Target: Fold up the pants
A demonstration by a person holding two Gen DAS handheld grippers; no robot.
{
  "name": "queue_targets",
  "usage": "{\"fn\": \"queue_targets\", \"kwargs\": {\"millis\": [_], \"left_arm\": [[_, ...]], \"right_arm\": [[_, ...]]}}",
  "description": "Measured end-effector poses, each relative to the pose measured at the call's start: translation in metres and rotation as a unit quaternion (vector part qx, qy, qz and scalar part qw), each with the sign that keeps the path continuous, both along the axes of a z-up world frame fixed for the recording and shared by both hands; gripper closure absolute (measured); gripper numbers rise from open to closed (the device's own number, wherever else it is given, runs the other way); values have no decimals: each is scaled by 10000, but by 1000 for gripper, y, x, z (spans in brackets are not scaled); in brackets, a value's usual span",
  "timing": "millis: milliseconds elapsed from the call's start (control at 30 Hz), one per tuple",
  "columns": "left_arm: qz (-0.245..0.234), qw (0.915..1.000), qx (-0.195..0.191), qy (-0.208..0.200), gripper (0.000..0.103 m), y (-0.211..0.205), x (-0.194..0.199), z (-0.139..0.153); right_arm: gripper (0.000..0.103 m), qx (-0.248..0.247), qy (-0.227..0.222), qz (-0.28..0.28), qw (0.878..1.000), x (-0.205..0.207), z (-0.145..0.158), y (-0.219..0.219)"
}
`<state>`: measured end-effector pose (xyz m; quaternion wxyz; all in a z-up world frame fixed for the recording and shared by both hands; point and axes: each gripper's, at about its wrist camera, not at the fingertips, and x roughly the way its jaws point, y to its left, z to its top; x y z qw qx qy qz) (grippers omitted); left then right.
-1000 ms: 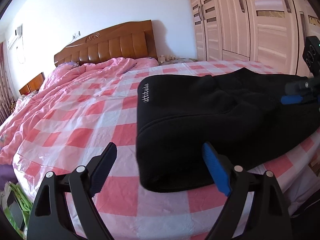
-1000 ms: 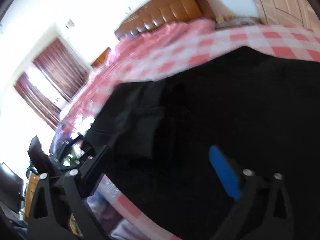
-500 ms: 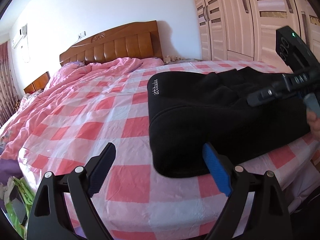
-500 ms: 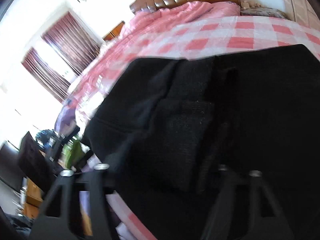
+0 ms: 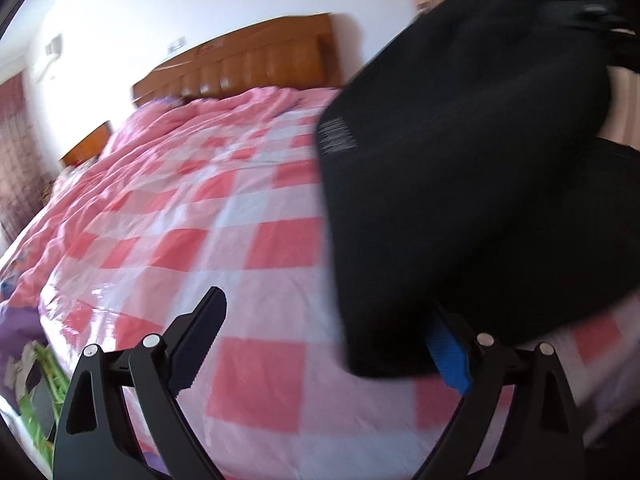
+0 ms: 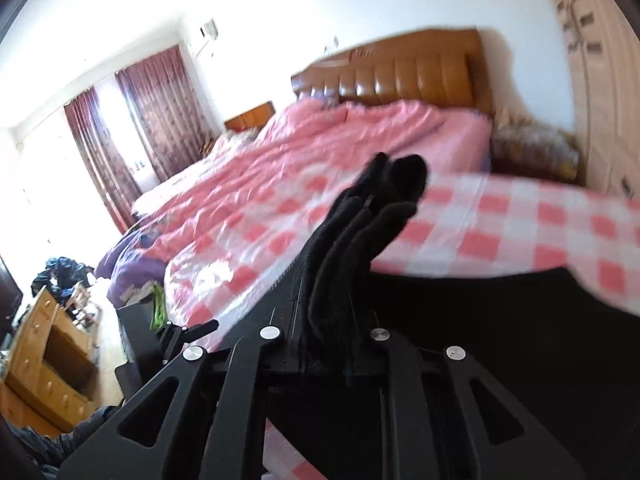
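Note:
The black pants (image 5: 460,208) lie folded on the pink checked bed (image 5: 240,248) at the right. Their far end is lifted and curls over toward me. My left gripper (image 5: 328,344) is open just in front of the near fold; its right blue pad (image 5: 448,354) touches the fabric edge. In the right wrist view my right gripper (image 6: 336,320) is shut on a bunched black end of the pants (image 6: 360,232), held raised above the bed. It also shows in the left wrist view at the top right (image 5: 588,12), behind the lifted fabric.
A wooden headboard (image 6: 400,72) and a crumpled pink quilt (image 6: 320,148) fill the bed's far side. A white wardrobe (image 6: 592,60) stands at the right. A wooden dresser (image 6: 52,352) and clutter sit on the floor left of the bed.
My right gripper has shut on the far end of the pants and lifted it up and over toward the near fold. The left gripper moved closer to the near edge, still open.

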<state>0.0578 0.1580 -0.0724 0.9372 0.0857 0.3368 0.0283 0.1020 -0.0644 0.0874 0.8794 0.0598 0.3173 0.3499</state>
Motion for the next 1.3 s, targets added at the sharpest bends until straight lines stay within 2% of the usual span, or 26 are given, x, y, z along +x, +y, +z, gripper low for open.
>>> {"fn": "queue_targets", "kwargs": {"millis": [100,133,233,300,367,400,533,667,800,933,1000,1067,1167,1267,1300], "left_arm": [[1,9997,-240,-78,6,4,2,9],[-24,9998,-149,-118,6,-1,1,11],[-99,9996,255,-65,6,-17,2,5],[-177,9992,344,0,6,-24,3,0],[-158,9986,504,-20,6,-31,3,-2],[-154,9985,518,-12,6,-31,4,-2],[-118,9986,501,74,6,-28,6,-2],[-8,9994,331,84,6,-24,6,-4],[89,9995,296,14,6,-23,4,-1],[143,9999,94,-7,6,-16,3,-1],[114,9999,83,32,6,-15,3,-6],[105,9999,40,4,5,-14,2,-7],[53,9999,89,-5,6,-16,2,-6],[-46,9998,189,-28,6,-16,0,-6],[-123,9996,230,-69,5,-17,-4,-5]], "right_arm": [[89,102,-122,-343,9993,-15,7,-39],[89,96,-25,-429,9990,-17,-1,-52],[89,19,570,-796,9952,-19,-54,-85],[89,-4,929,-1029,9903,-18,-91,-104],[89,428,1295,-1160,9838,-17,-125,-125],[89,663,1325,-1157,9822,-18,-129,-131],[89,420,1093,-1088,9871,-19,-121,-123],[89,510,1130,-1088,9863,-20,-127,-124],[89,484,1042,-1061,9877,-24,-118,-118],[89,584,1002,-993,9883,-26,-113,-116],[88,459,1113,-1009,9876,-24,-122,-115],[88,626,1238,-1030,9850,-22,-132,-121],[88,551,1234,-1010,9857,-23,-130,-121],[77,335,1182,-1062,9867,-24,-127,-118],[68,249,1161,-1104,9868,-26,-126,-118]]}}
